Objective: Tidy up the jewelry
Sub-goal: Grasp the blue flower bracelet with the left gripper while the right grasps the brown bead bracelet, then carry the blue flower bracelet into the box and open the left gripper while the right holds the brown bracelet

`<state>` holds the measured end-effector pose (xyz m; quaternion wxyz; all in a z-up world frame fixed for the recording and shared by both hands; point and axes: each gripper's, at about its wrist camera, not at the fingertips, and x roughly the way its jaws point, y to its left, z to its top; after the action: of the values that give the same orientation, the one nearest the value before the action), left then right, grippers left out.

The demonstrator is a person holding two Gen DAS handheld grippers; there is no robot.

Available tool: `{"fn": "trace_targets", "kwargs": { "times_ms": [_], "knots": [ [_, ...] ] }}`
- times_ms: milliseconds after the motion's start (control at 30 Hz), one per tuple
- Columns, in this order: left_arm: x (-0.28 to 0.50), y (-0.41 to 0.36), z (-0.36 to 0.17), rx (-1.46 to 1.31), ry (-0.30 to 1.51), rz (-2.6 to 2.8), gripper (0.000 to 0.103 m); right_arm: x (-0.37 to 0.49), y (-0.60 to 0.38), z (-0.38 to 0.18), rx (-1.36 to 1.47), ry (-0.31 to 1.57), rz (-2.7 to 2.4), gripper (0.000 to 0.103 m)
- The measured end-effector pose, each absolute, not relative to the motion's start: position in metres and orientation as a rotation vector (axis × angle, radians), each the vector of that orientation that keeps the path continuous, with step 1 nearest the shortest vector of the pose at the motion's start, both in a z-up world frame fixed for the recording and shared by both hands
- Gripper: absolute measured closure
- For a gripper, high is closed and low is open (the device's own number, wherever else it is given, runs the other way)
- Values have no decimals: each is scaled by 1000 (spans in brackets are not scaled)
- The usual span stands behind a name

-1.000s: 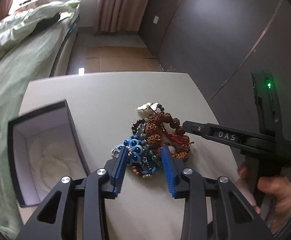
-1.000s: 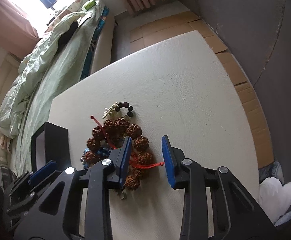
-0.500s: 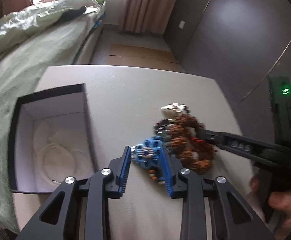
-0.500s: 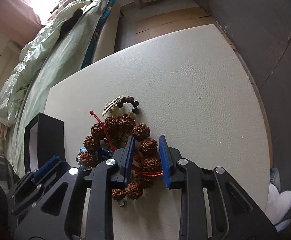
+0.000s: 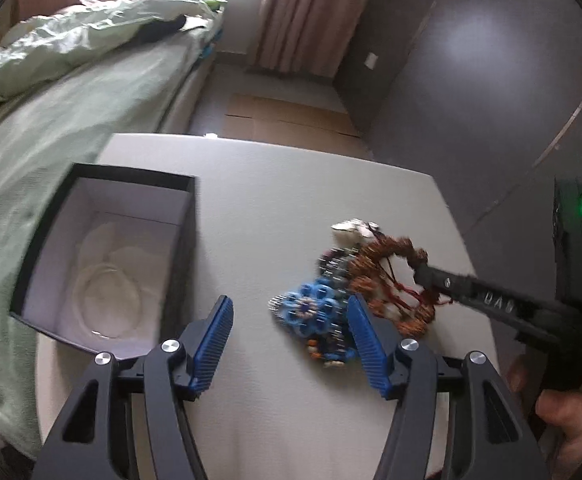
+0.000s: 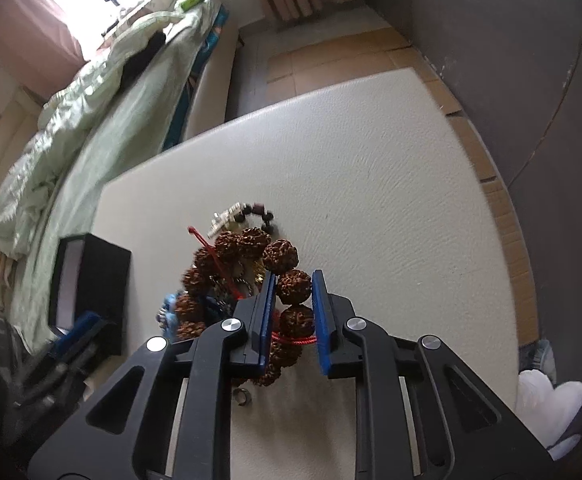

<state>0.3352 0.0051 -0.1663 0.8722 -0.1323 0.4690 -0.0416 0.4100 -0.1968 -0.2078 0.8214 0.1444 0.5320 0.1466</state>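
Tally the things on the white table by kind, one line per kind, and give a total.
Open black box: 1
Brown seed-bead bracelet: 1
Blue beaded piece: 1
Dark-bead strand with a pale charm: 1
Small metal ring: 1
Total: 5 that can be told apart; the pile is tangled and may hide more.

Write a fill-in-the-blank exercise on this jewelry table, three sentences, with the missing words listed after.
1. The right gripper is closing on a bracelet of large ____ beads.
2. The open black box is lined in ____.
3. The left gripper is opening, and the ____ flower-shaped beaded piece lies between its jaws.

Missing words: brown; white; blue
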Motion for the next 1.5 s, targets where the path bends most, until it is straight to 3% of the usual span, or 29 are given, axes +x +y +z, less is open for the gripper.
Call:
{"fn": "trace_targets", "kwargs": {
  "times_ms": [167, 400, 467, 700, 733, 800, 833, 867, 1433, 1500],
  "knots": [
    [341, -6, -180, -282, 1027, -107, 60, 402, -212, -188, 383, 1061, 341, 84],
    [348, -8, -194, -313, 1045, -140, 62, 393, -216, -166, 420, 989, 381, 84],
    [348, -11, -198, -299, 1049, -151, 73, 392, -217, -164, 427, 980, 390, 84],
    [345, -14, -202, -257, 1030, -166, 78, 382, -220, -150, 453, 937, 432, 84],
    [343, -12, -202, -261, 1027, -173, 86, 381, -220, -148, 456, 930, 437, 84],
    [342, -10, -198, -264, 1024, -173, 91, 378, -221, -144, 461, 922, 442, 84],
    [342, -8, -196, -275, 1021, -182, 101, 376, -222, -142, 464, 915, 446, 84],
    [342, -6, -194, -282, 1018, -183, 103, 375, -225, -141, 464, 910, 449, 84],
    [337, 25, -155, -315, 940, -198, 103, 357, -220, -113, 489, 820, 479, 84],
    [339, 17, -162, -289, 965, -195, 95, 358, -218, -115, 487, 828, 467, 84]
  ]
}}
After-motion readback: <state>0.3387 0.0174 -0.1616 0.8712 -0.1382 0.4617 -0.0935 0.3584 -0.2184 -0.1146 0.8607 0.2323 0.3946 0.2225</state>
